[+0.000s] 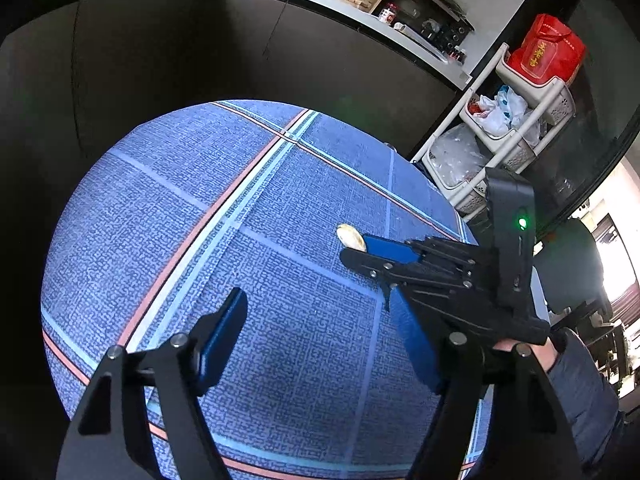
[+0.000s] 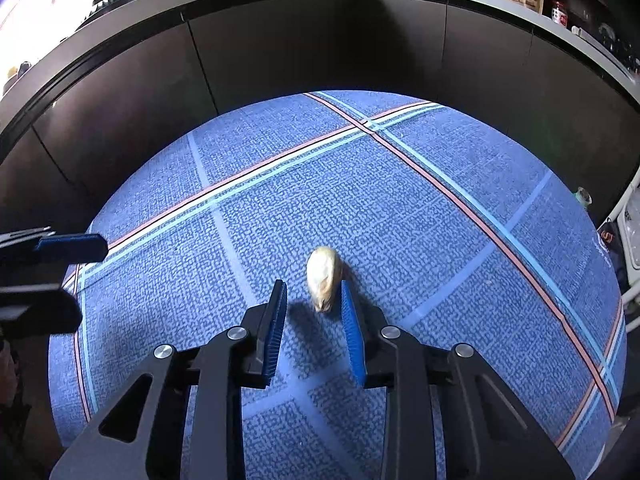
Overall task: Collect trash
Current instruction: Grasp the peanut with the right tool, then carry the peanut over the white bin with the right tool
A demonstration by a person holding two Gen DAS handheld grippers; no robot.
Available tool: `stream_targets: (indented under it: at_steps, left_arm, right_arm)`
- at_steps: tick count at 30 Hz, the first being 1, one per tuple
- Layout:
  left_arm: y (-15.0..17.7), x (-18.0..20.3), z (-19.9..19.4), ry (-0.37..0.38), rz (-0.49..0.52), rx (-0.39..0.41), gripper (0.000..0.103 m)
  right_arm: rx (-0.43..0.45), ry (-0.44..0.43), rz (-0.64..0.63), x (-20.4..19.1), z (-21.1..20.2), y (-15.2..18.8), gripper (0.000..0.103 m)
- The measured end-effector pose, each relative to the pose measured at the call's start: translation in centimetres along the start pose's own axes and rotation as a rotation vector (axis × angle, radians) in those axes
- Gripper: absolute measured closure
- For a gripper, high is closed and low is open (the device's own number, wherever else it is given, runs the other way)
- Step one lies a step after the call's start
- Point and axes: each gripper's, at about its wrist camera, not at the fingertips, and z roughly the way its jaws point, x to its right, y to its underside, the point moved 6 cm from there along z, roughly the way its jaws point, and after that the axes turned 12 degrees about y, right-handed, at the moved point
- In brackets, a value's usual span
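While the right gripper (image 2: 313, 292) is lowered at a small pale scrap of trash (image 2: 323, 277) — possibly a nutshell or crumpled wrapper, its kind cannot be told — the grasp is judged not yet made. The scrap lies on the blue plaid tablecloth (image 2: 400, 208), near the middle of the round table.

Risks noted:
- The scrap is set off-centre in the gap, close against the right-hand pad (image 2: 351, 328) and clear of the left-hand one. On closing, it could be pushed sideways or pinched only at its near tip, and so squirted out forward.
- The piece looks light and rounded; a slip from the ribbed pads would be likely if only its edge is caught.
- The cloth could be nipped with it if the tips are pressed too low.

Fingers: on the right gripper they are held moderately apart, somewhat wider than the scrap, nothing being gripped; contact with the right-hand pad cannot be confirmed. The left gripper (image 1: 316, 320) is held spread wide above bare cloth, empty, well apart from the scrap.
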Motion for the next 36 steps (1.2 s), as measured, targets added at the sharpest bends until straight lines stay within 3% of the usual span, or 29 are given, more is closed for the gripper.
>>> stream_targets:
  at_steps: [3,8,14,20,23,24,29,36]
  left_arm:
    - [0.0,0.0,0.3,0.003,0.001,-0.009,0.032]
    - [0.3,1.0,1.1,0.022,0.025,-0.043,0.061]
    - [1.7,5.4,3.4,0.077,0.092,-0.097,0.062]
    - [3.2,12.3,6.2,0.168,0.2,-0.165,0.065]
    - [4.0,16.0,7.7,0.217,0.246,-0.199,0.088]
    - [4.3,17.1,8.2,0.233,0.256,-0.211,0.091]
    - [6.4,23.0,11.2,0.287,0.333,-0.266,0.096]
    - [8.2,28.2,16.3,0.37,0.307,-0.353,0.098]
  right_arm:
    - [0.003,0.001,0.014,0.2,0.1,0.0,0.087]
    - [0.044,0.002,0.071,1.5,-2.3,1.4,0.087]
    - [0.152,-0.003,0.215,4.3,-9.5,5.3,0.087]
    - [0.208,0.092,0.368,9.7,-15.7,11.4,0.087]
    - [0.204,0.164,0.431,12.9,-18.1,14.8,0.087]
    - [0.204,0.186,0.446,13.6,-18.6,15.7,0.087]
    - [0.19,0.268,0.538,17.7,-20.8,20.3,0.087]
    - [0.172,0.33,0.633,21.9,-21.2,24.8,0.087]
